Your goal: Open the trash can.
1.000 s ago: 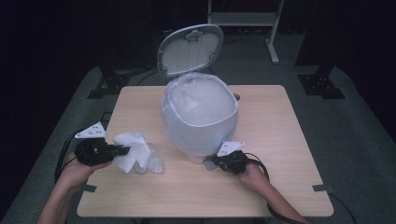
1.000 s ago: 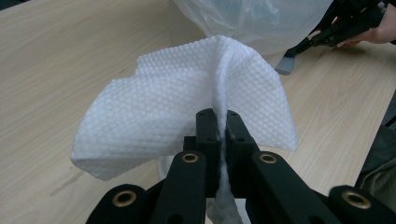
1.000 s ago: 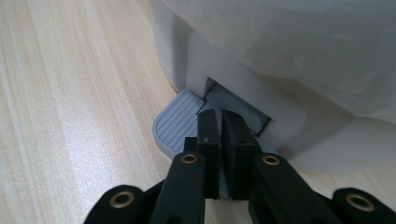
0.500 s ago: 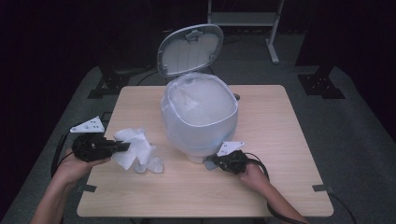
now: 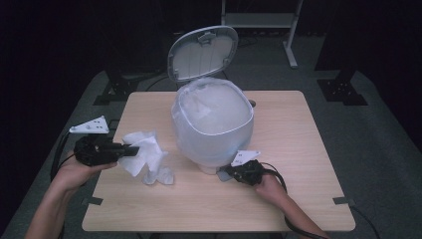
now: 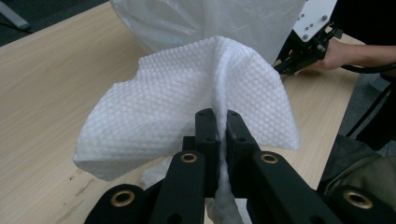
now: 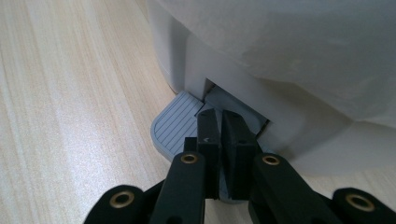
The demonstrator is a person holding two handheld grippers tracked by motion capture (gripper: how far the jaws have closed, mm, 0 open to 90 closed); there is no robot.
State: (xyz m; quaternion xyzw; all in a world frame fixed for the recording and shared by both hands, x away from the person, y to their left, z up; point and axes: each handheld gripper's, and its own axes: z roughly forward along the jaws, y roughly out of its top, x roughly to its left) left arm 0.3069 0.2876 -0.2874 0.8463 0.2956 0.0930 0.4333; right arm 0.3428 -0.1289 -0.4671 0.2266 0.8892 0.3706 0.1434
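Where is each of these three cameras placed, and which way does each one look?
High view: above the person's side, looking forward and down on the table, pedal bin, both forearms.
Left gripper view: rides the left gripper, looking along its jaws, shut on a paper towel.
Right gripper view: rides the right gripper, jaws shut, pressing the bin's pedal.
Shared: the left gripper view and high view both show the right gripper and towel.

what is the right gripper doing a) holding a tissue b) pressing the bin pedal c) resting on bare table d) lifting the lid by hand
b: the right gripper, jaws shut, sits on the grey pedal at the foot of the bin, whose lid stands open.
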